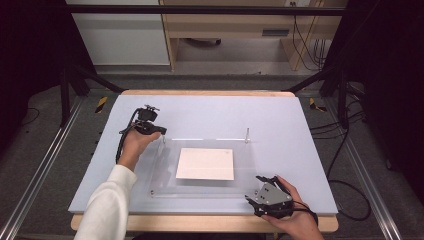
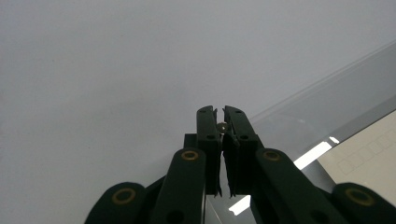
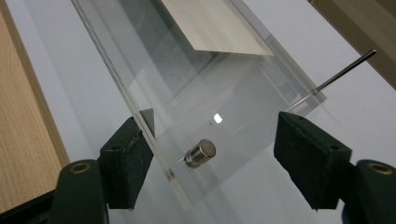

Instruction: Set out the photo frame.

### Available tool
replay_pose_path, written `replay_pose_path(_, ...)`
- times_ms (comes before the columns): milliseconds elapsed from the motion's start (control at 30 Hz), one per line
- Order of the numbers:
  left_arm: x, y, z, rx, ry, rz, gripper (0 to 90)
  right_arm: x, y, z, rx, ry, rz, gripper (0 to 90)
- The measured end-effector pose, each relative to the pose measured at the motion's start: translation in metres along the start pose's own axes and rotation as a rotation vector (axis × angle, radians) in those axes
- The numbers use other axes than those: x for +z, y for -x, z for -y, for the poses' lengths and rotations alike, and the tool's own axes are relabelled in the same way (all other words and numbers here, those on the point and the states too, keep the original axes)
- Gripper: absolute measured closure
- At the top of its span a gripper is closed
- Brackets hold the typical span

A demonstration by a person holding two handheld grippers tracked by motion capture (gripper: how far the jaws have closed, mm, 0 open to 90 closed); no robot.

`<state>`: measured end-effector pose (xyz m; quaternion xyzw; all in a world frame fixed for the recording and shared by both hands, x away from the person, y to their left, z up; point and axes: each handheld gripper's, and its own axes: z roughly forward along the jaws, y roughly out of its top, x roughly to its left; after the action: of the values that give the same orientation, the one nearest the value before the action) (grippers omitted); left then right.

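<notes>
High view: clear acrylic plate [image 1: 165, 170] lies flat on the pale blue table mat [image 1: 280, 120], a white sheet [image 1: 205, 163] at its middle. Left tongs [image 1: 161, 134] sit at the plate's far left corner; a thin metal pin [image 1: 247, 134] stands upright at the far right corner. Right tongs [image 1: 260, 186] are at the near right corner.

Left gripper view: left tongs [image 2: 220, 122] pressed nearly together, pinching a small metal post [image 2: 222, 125] between the tips. Plate edge [image 2: 327, 102] runs off to the right of the jaws.

Right gripper view: right tongs [image 3: 212, 154] spread wide, straddling the plate corner [image 3: 187, 116]. A short metal cylinder [image 3: 201, 153] sits between the jaws, touching neither. The thin pin [image 3: 345, 70] lies beyond the right jaw.
</notes>
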<state>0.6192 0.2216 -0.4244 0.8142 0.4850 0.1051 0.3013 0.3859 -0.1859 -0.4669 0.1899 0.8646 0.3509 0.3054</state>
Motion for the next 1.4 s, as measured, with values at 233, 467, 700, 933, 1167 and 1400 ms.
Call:
replay_pose_path(233, -0.001, 0.001, 0.001, 0.011, 0.000, -0.008, 84.7, -0.001, -0.004, -0.005, -0.034, 0.003, -0.020, 41.9)
replay_pose_path(467, -0.001, 0.006, 0.004, 0.045, 0.038, -0.087, 75.4, -0.004, -0.004, -0.009, -0.039, 0.003, -0.003, 44.5)
replay_pose_path(700, -0.028, 0.011, 0.018, 0.124, 0.174, -0.105, 60.4, -0.008, -0.002, -0.013, -0.014, 0.022, 0.003, 46.8)
replay_pose_path(933, -0.069, 0.019, 0.031, 0.162, 0.290, -0.079, 46.7, -0.014, 0.008, -0.024, 0.022, 0.026, -0.007, 48.7)
replay_pose_path(1167, -0.101, 0.027, 0.038, 0.205, 0.348, -0.072, 37.9, -0.021, 0.029, -0.043, 0.063, 0.017, -0.044, 51.7)
replay_pose_path(1400, -0.117, 0.030, 0.042, 0.213, 0.370, -0.061, 31.9, -0.026, 0.049, -0.062, 0.105, -0.004, -0.074, 54.0)
